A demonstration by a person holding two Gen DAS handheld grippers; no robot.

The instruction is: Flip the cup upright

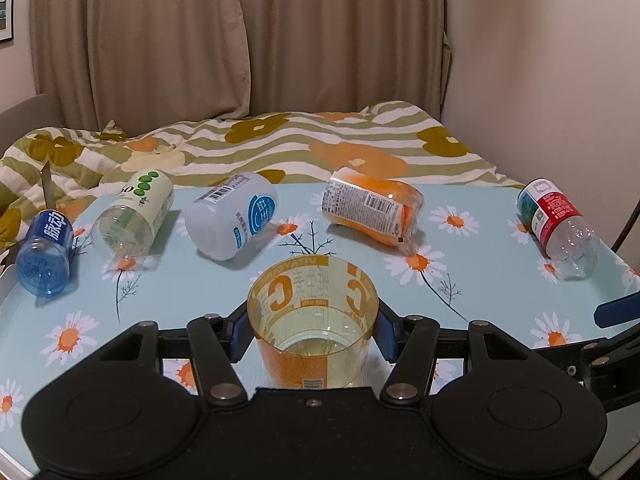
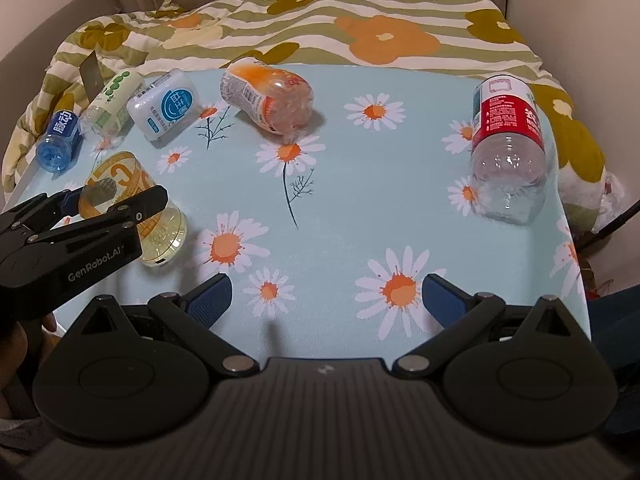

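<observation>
A clear cup with an orange label stands upright, mouth up, between the blue pads of my left gripper, which is shut on its sides. In the right wrist view the same cup sits at the table's left, leaning a little, held by the left gripper. My right gripper is open and empty above the table's front edge, well to the right of the cup.
Several cut bottle cups lie on their sides on the daisy tablecloth: blue, green-dotted, white, orange, red-labelled. A striped floral blanket lies behind the table.
</observation>
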